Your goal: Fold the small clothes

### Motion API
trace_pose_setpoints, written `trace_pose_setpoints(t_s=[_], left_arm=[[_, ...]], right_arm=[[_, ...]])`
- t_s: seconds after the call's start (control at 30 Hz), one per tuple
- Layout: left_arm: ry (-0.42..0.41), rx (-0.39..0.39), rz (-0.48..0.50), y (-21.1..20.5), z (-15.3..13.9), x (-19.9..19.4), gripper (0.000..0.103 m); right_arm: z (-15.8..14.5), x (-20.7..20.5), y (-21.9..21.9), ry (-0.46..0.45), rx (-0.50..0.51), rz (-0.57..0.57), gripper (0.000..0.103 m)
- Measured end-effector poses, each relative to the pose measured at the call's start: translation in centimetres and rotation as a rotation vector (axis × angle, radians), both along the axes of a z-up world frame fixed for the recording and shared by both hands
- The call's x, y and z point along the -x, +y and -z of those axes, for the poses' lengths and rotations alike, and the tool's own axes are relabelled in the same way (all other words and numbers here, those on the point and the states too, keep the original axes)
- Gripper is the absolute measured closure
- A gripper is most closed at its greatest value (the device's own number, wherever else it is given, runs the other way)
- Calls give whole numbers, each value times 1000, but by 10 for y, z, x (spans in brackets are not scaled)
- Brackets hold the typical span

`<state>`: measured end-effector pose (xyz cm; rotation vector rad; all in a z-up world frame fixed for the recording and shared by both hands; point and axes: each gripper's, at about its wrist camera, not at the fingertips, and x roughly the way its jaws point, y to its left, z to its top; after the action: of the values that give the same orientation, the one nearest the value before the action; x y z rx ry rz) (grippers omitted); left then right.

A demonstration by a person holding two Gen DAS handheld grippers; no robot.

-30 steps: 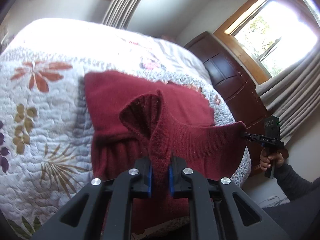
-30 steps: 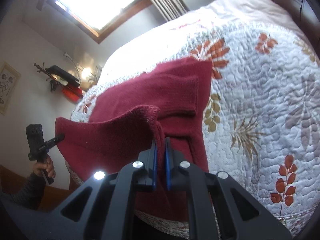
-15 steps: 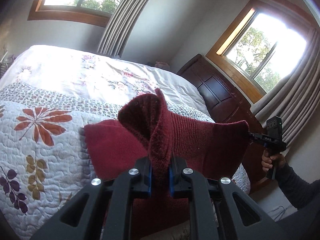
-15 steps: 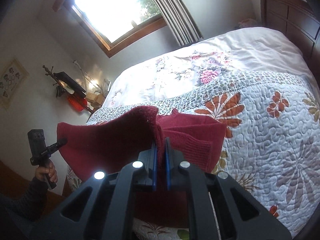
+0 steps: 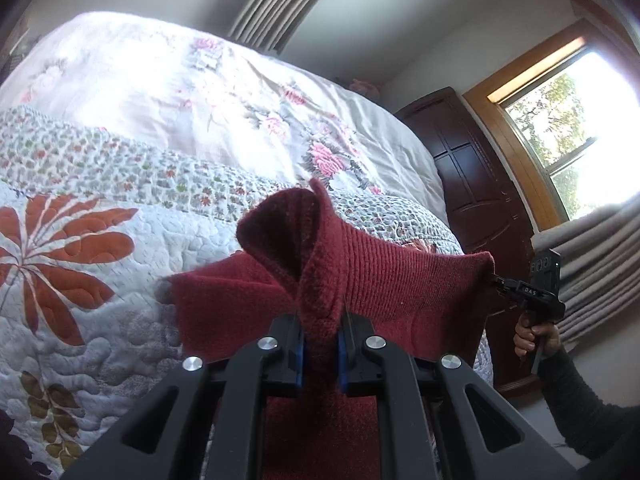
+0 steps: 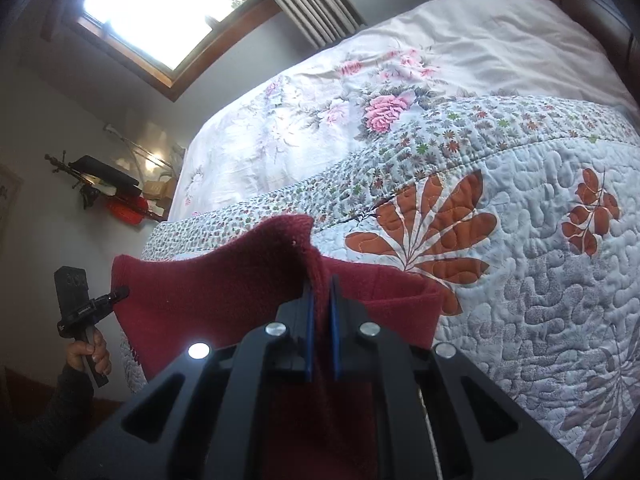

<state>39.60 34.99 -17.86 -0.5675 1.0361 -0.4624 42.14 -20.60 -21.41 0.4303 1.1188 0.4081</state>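
I am clamping my left gripper (image 5: 320,344) on a bunched corner of the dark red knitted garment (image 5: 400,284), and my right gripper (image 6: 320,320) is pinching the opposite corner, its blue pads pressed flat against the cloth. The garment is hanging taut between my two hands, its lower part trailing on the white quilted bedspread with orange leaves (image 6: 540,280).

The garment (image 5: 404,280) hangs stretched between the left gripper (image 5: 320,344) and right gripper (image 6: 320,320), one at each corner, above the quilt (image 6: 540,280) near the bed's edge; the sheet (image 5: 160,92) lies behind.
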Motion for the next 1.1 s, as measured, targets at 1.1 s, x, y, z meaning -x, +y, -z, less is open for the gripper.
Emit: trace_pose_setpoints(t_s=[1.1], left_arm=[[213, 23, -28, 8, 63, -96, 92]], right_arm=[[71, -84, -5, 170, 39, 62, 97]])
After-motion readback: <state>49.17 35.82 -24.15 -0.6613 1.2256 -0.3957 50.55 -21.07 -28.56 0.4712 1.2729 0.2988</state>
